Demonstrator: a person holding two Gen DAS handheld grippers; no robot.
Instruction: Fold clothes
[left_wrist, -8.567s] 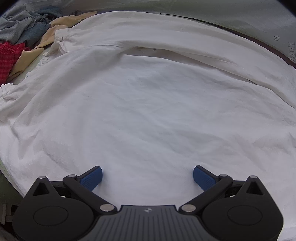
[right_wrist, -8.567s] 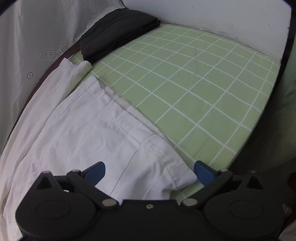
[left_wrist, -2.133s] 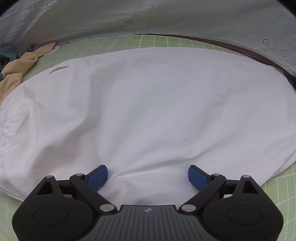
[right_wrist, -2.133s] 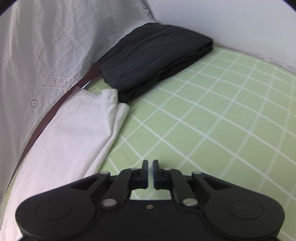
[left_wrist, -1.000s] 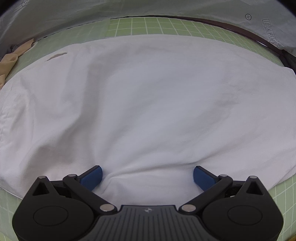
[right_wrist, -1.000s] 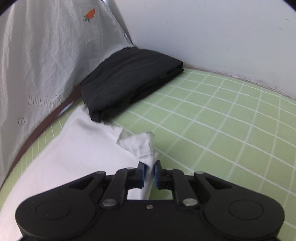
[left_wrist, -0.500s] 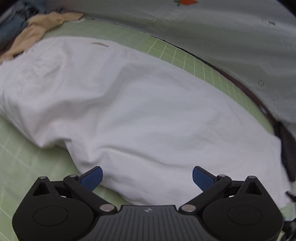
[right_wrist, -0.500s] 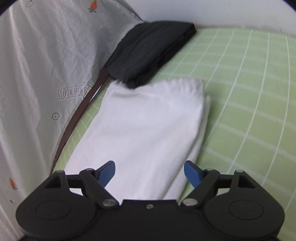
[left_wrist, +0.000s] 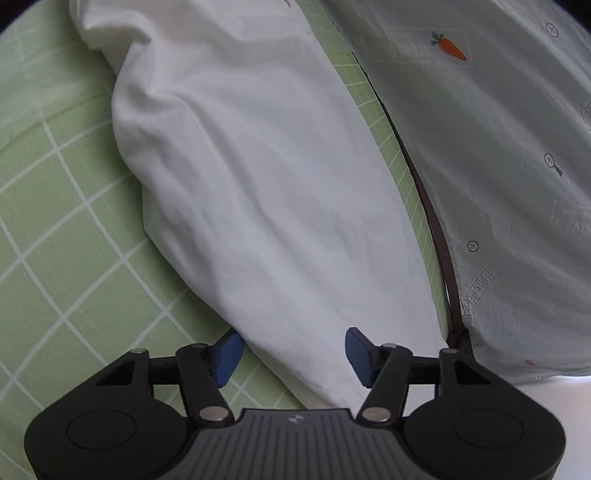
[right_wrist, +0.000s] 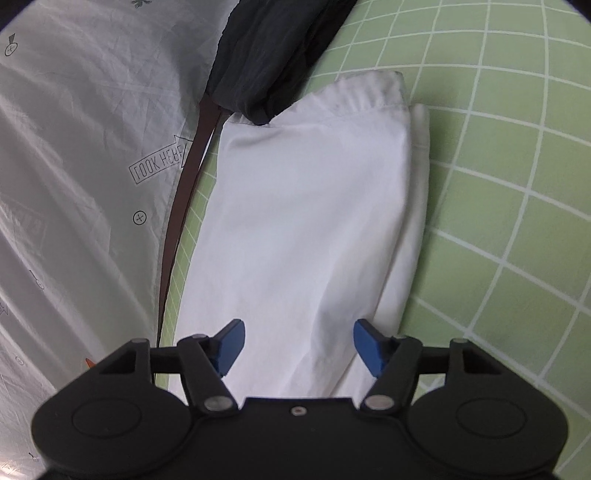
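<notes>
green checked mat (left_wrist: 55, 229), folded white garment (left_wrist: 266, 192) between both spread grippers; left gripper (left_wrist: 291, 350), right gripper (right_wrist: 298, 345)

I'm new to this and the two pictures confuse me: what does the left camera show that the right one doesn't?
Only the left view shows a carrot print on the pale sheet. Only the right view shows the folded black garment touching the white garment's far end. Both show that white garment on the green checked mat, and open tongs, left and right.
</notes>
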